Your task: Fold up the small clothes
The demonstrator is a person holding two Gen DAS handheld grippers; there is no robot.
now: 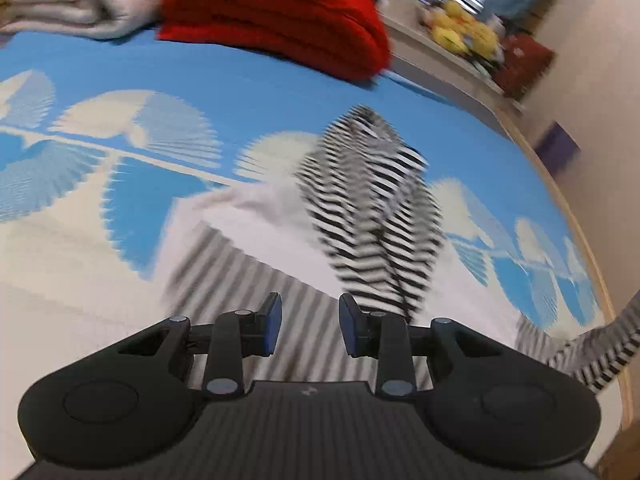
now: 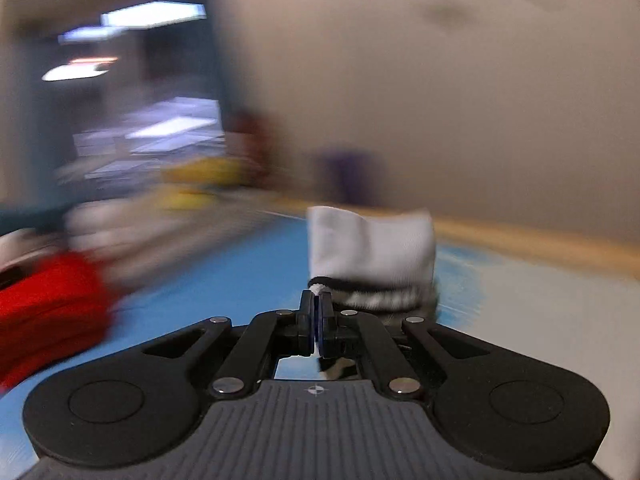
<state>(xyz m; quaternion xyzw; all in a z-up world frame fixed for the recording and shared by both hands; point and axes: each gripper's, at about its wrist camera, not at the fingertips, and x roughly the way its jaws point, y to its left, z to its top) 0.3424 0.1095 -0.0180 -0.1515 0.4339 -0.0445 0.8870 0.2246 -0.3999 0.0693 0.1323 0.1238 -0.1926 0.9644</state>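
A black-and-white striped sock [image 1: 372, 204] lies on the blue and white patterned sheet [image 1: 248, 92], ahead of my left gripper [image 1: 309, 326]. The left gripper is open and empty, its jaws wide apart, just short of the sock's near end. Another striped piece [image 1: 600, 352] hangs in at the right edge. My right gripper [image 2: 316, 312] is shut on a second striped sock [image 2: 372, 252], pinching the edge by its white cuff and holding it up above the sheet. The right wrist view is heavily blurred.
A folded red cloth [image 1: 276, 16] and a folded white cloth [image 1: 76, 0] lie at the far side of the sheet; the red one also shows in the right wrist view [image 2: 48, 304]. The wooden bed edge [image 1: 592, 256] runs along the right. Yellow toys [image 1: 464, 28] sit beyond.
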